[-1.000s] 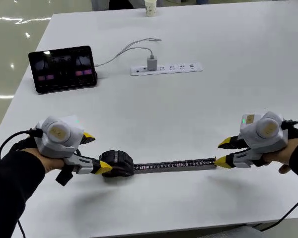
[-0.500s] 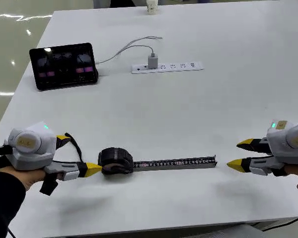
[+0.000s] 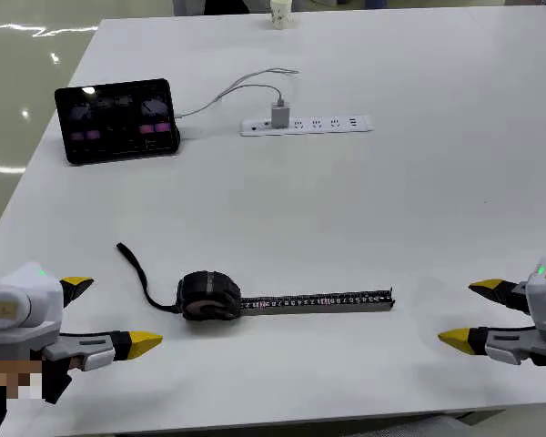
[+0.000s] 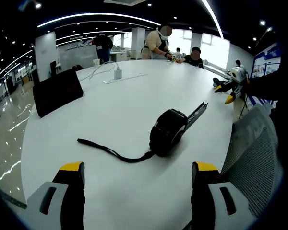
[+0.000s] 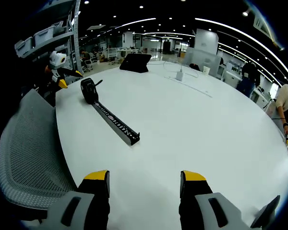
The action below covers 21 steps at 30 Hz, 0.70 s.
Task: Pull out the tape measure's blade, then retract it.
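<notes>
Tape measure [image 3: 209, 296] lies on the bench [image 3: 364, 209], blade [image 3: 318, 301] out; left tongs [image 3: 123, 312] and right tongs [image 3: 457, 311] gape empty either side.

Legible text: none we can read. Dark metal tape-measure blade [image 3: 317, 301], near the white table's [image 3: 419, 200] front edge: printed graduations, too small.
</notes>
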Each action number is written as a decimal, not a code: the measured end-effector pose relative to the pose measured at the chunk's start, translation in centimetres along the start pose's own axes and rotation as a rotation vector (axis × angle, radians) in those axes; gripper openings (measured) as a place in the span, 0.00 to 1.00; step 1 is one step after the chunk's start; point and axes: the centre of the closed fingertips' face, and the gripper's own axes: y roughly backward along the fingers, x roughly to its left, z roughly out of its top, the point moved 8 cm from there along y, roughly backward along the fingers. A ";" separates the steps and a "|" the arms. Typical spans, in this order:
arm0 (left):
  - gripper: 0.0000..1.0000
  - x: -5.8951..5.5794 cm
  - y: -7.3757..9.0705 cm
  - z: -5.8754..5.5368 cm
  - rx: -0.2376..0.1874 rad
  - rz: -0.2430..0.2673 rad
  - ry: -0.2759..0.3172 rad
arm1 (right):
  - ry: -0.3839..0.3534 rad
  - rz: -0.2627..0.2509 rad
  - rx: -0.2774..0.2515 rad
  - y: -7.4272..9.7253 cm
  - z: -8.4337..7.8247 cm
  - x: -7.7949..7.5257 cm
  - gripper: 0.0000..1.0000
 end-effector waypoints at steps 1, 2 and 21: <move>0.92 0.0 0.2 -0.1 -0.007 -0.007 -0.001 | -0.002 -0.001 -0.001 0.2 -0.2 0.2 0.57; 0.95 -0.1 0.3 -0.1 -0.017 -0.020 0.003 | -0.004 -0.001 -0.001 0.4 -0.4 0.3 0.57; 0.99 0.0 1.6 -1.9 0.022 -0.001 0.013 | -0.050 -0.051 -0.051 2.3 -2.0 0.7 0.95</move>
